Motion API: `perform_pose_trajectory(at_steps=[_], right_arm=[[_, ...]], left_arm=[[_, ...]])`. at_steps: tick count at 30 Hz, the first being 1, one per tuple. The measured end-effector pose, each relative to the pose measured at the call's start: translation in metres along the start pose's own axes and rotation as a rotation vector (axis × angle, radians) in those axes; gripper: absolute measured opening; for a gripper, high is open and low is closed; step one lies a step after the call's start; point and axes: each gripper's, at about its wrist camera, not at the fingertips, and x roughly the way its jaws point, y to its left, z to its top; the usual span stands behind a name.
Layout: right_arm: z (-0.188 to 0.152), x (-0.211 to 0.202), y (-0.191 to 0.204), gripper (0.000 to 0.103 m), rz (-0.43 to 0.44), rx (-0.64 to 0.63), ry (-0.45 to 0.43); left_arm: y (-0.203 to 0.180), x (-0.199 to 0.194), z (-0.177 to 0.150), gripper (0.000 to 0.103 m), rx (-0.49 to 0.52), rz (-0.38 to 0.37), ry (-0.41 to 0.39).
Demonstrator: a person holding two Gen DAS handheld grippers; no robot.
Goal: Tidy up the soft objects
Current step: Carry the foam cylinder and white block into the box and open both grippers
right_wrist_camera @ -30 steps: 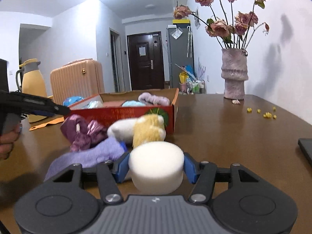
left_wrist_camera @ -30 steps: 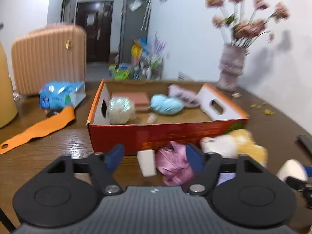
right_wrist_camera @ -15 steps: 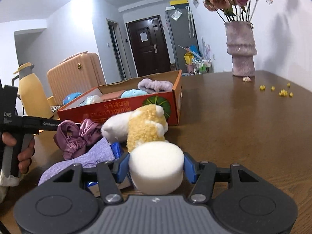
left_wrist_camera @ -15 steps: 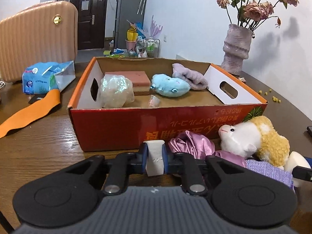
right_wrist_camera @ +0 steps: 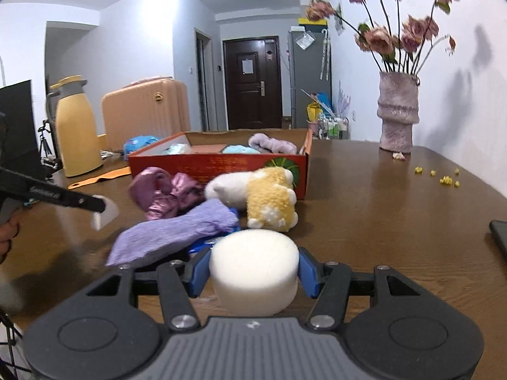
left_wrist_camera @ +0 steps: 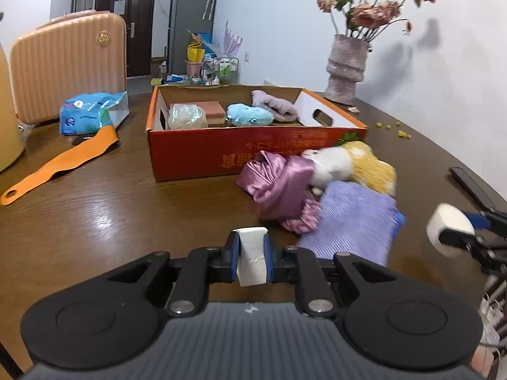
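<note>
We see the purple cloth (left_wrist_camera: 351, 221) partly cut off; left gripper (left_wrist_camera: 252, 253) jaws clamp a small white block (left_wrist_camera: 252, 255), right gripper (right_wrist_camera: 253, 274) jaws grip a round sponge (right_wrist_camera: 253, 269).

Upside-down Chinese lettering, too blurred to read, on the red cardboard box (left_wrist_camera: 202, 155) front.
</note>
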Motion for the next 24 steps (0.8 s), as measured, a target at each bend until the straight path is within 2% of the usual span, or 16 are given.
perform_pose_trajectory(at_steps=[3, 6, 9, 12, 15, 17, 20, 24], right_arm=[[0.006, -0.015, 0.006, 0.056, 0.01, -0.009, -0.026], [0.016, -0.023, 0.011, 0.056, 0.038, -0.022, -0.057], [0.035, -0.02, 0.013, 0.056, 0.075, -0.05, -0.075], [0.069, 0.0, 0.007, 0.057, 0.113, -0.075, -0.092], [0.111, 0.046, -0.008, 0.057, 0.175, -0.038, -0.077], [0.14, 0.088, -0.018, 0.057, 0.174, -0.007, -0.036], [0.178, 0.163, -0.027, 0.057, 0.102, -0.03, 0.064], [0.199, 0.254, -0.035, 0.057, -0.002, -0.081, 0.195]], left_arm=[[-0.001, -0.029, -0.001, 0.017, -0.003, -0.008, -0.042], [-0.001, -0.042, 0.009, 0.017, -0.008, -0.016, -0.077], [0.0, -0.036, 0.031, 0.017, 0.005, -0.036, -0.092], [0.003, -0.01, 0.072, 0.017, 0.01, -0.049, -0.09], [0.011, 0.039, 0.119, 0.017, -0.005, -0.037, -0.049], [0.017, 0.078, 0.147, 0.017, -0.014, -0.015, -0.008], [0.034, 0.134, 0.175, 0.017, -0.039, 0.012, 0.057], [0.053, 0.204, 0.194, 0.018, -0.048, 0.07, 0.144]])
